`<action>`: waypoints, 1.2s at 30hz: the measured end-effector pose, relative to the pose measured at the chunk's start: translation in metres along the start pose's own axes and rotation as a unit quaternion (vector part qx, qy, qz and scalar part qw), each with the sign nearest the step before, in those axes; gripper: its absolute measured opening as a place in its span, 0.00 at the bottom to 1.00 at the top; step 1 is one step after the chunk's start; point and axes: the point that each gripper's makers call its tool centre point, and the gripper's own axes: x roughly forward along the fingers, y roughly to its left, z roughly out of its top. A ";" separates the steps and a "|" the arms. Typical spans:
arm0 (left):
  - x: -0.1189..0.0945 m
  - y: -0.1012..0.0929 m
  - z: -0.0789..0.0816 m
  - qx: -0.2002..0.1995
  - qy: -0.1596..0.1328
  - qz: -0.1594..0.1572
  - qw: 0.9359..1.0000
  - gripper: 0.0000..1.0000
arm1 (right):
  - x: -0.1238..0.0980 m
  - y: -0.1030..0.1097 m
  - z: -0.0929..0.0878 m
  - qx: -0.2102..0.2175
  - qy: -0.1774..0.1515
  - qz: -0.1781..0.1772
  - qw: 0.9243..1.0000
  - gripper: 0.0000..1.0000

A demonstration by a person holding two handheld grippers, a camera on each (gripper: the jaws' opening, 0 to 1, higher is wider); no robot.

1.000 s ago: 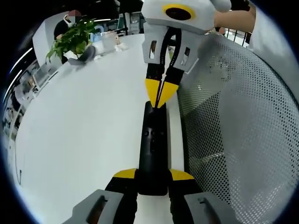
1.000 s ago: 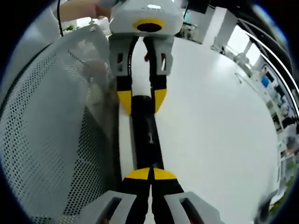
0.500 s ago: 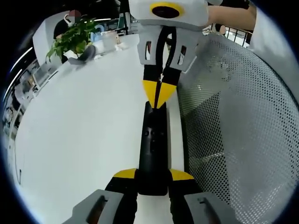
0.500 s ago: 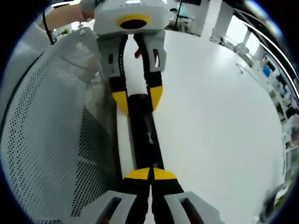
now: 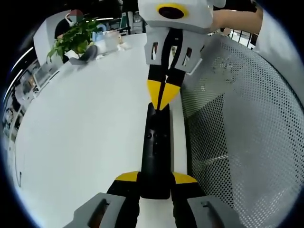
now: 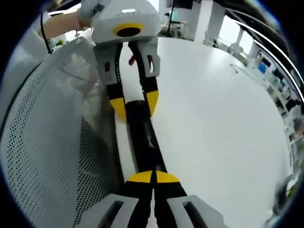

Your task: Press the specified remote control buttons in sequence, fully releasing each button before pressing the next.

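- in the left gripper view, the left gripper (image 5: 155, 183) rises at 6 o'clock, its yellow-tipped fingers (image 5: 127, 177) clamped on the near end of a long slim black plastic remote control (image 5: 155, 152), one on each side.
- the remote runs from 6 o'clock toward the centre, lying lengthwise over a white desk (image 5: 85, 137); small round buttons show on its top face.
- at the remote's far end, near the centre, the right gripper (image 5: 161, 103) comes down from 12 o'clock; its yellow fingertips are pressed together into a point that meets the remote's far end.
- a white perforated metal mesh panel (image 5: 242, 133) spans 2 to 5 o'clock, just beside the remote.
- far off at 10 o'clock stands a green leafy potted plant (image 5: 76, 40); a person's bare forearm (image 5: 235, 19) shows at 1 o'clock.
- in the right gripper view, the right gripper (image 6: 154, 177) sits at 6 o'clock with its fingers closed against each other, their tips on the remote control (image 6: 144, 142).
- beyond, toward 11 o'clock, the left gripper (image 6: 133, 104) grips the remote's far end between its fingers.
- the mesh panel (image 6: 47, 142) covers 7 to 11 o'clock; the desk (image 6: 213, 123) spreads from 1 to 5 o'clock.
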 end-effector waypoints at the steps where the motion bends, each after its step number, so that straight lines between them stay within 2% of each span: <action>1: 0.000 0.000 0.000 0.000 0.000 0.000 1.000 0.24 | 0.000 0.000 0.000 0.006 -0.006 -0.002 1.000 0.00; 5: 0.000 0.000 0.000 -0.001 -0.002 0.001 1.000 0.24 | -0.001 -0.001 0.001 0.039 -0.026 -0.004 0.999 0.00; 10: 0.000 0.001 0.000 -0.002 -0.002 0.002 1.000 0.24 | -0.001 -0.002 0.002 0.045 -0.030 -0.002 0.999 0.00; 14: 0.000 0.001 0.001 -0.003 -0.003 0.003 1.000 0.24 | 0.003 0.000 0.011 0.023 -0.035 -0.001 0.999 0.00; 17: 0.000 0.001 0.001 -0.003 -0.004 0.003 1.000 0.24 | 0.006 0.000 0.012 -0.013 -0.016 0.001 1.000 0.00; 21: 0.000 0.001 0.000 -0.004 -0.005 0.002 1.000 0.24 | 0.007 0.005 0.014 -0.012 -0.021 0.012 1.000 0.00; 25: 0.000 0.001 0.000 -0.004 -0.007 0.003 1.000 0.24 | 0.007 0.005 0.013 -0.026 -0.016 0.007 1.000 0.00; 29: 0.000 0.001 0.000 -0.003 -0.007 0.002 1.000 0.24 | 0.007 0.005 0.012 -0.063 0.006 0.004 0.998 0.00; 36: 0.000 0.001 0.000 -0.003 -0.007 0.002 1.000 0.24 | 0.008 0.004 0.012 -0.076 0.027 0.013 0.997 0.00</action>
